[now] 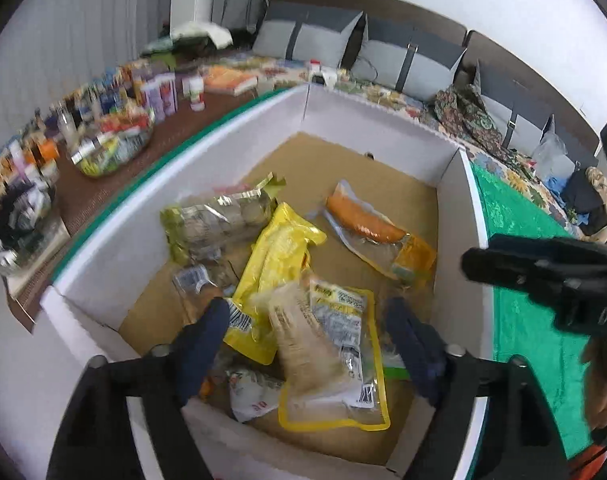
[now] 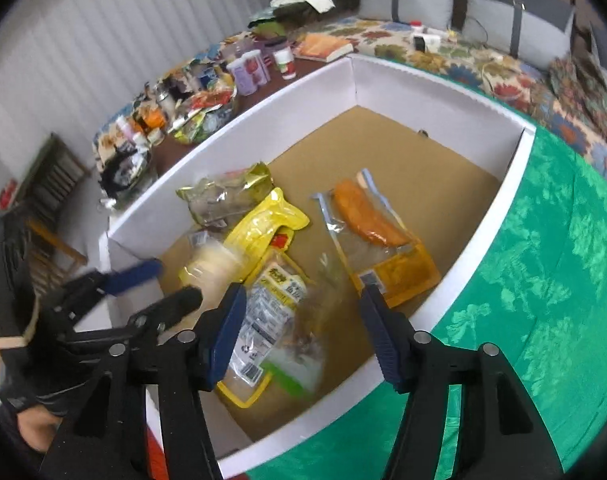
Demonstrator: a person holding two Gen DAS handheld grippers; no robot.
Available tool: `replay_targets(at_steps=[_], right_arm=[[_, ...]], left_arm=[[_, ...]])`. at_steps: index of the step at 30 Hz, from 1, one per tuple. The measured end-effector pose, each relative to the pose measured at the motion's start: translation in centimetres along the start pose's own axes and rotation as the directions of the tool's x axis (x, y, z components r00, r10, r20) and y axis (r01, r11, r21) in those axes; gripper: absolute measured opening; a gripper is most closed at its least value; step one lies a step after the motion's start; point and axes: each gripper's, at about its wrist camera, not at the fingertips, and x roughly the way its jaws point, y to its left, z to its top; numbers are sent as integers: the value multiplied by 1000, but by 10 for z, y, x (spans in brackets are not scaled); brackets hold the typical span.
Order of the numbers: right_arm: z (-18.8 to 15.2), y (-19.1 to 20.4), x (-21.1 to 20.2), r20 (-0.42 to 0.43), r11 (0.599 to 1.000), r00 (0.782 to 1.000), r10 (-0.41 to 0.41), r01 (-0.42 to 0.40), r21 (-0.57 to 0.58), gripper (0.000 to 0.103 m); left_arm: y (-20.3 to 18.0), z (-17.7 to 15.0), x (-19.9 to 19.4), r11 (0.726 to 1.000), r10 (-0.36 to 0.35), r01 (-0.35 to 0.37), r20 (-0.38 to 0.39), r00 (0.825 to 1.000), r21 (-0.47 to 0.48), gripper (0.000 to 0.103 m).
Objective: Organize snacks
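Both my left gripper point(image 1: 307, 344) and right gripper point(image 2: 299, 320) stand open, holding nothing, above the white cardboard box with a brown floor point(image 1: 151, 216). The pale blurred snack packet point(image 1: 303, 344), low centre, looks mid-drop; I should lift clear without snagging the yellow foil pouch point(image 1: 279, 248).

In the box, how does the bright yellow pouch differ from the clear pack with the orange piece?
The yellow pouch is opaque; the orange-piece pack is see-through with a yellow label end. The yellow pouch lies in the pile, overlapping other packets; the orange-piece pack lies apart, flat on the brown floor. Both are sealed and inside the white box.
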Motion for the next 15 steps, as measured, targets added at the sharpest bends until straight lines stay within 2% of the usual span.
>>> replay_targets(at_steps=[2,4,6,7,9,11,13,15], right_arm=[[-2,-3,-19,22,1000,1000,-18,18,-16,63],[-1,-2,-37,63,998,997,-45,47,-35,65],[-3,2,-60,129,993,987,-101,108,-53,71],[-3,5,-70,164,989,978,-130,140,-53,76],[-8,9,-84,201,980,963,-178,193,-56,80],[-7,12,-89,202,976,960,-193,209,-58,80],[-13,14,-98,233,975,951,-204,219,-39,80],[-18,16,-105,247,972,943,-221,234,-26,80]], left_arm=[[-2,1,-8,999,44,-45,32,999,26,85],[-7,4,-18,992,114,-117,76,991,43,93],[-12,8,-32,976,205,-212,129,970,49,101],[-15,10,-39,965,249,-258,153,956,45,102],[-16,15,-53,950,306,-311,170,937,1,103],[-13,19,-63,952,306,-304,157,939,-40,103],[-11,21,-71,961,276,-275,166,947,-34,103],[-12,21,-77,955,298,-296,169,940,-38,103]])
